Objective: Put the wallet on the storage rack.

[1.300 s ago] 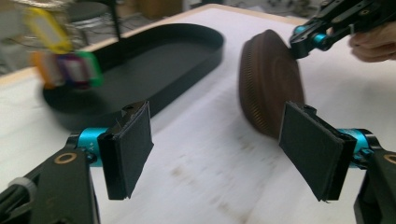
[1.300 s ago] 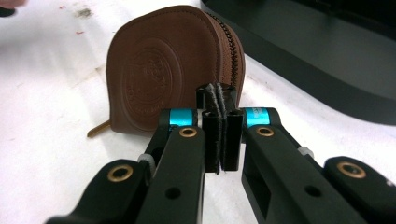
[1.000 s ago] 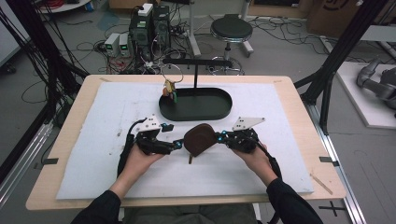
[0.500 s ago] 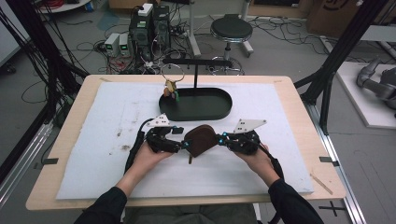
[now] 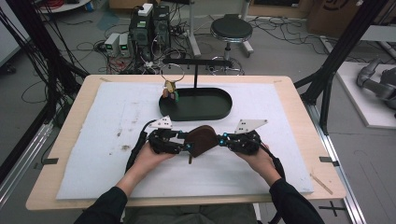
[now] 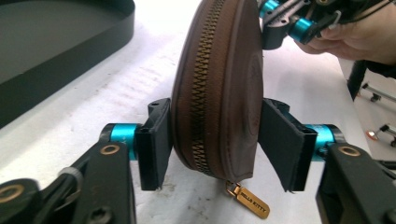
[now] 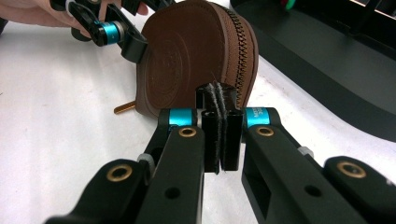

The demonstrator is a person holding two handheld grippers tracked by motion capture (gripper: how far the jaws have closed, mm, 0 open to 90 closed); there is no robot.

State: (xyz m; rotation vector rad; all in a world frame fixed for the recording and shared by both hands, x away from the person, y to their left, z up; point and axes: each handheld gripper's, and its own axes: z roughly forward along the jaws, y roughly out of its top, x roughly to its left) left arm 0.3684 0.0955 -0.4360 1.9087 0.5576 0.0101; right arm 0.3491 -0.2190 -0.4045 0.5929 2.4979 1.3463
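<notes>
Two grippers meet at one brown pouch

I see my left gripper (image 6: 219, 140) clamped across the round brown leather zip pouch (image 6: 219, 79), one black jaw pressed on each flat face, the brass zipper running up the edge that faces me. A small gold tag (image 6: 250, 201) hangs from the pouch's lower end, just above the white mat (image 6: 93, 102).

My right gripper (image 7: 219, 128) has its jaws pressed together with no gap between them. They sit against the pouch's near edge beside the zipper, and I cannot tell whether any leather is pinched between them.

From the high view, the pouch (image 5: 201, 139) stands on edge between the two grippers, near the middle of the white mat (image 5: 93, 154) and towards my side of the wooden table (image 5: 299, 100). My left hand (image 5: 152, 156) and right hand (image 5: 259, 156) come in from below. Beyond the pouch lies a black oval tray (image 5: 219, 109) with an upright black stand (image 5: 196, 70), a small colourful trinket (image 5: 170, 91) hanging at its left end
</notes>
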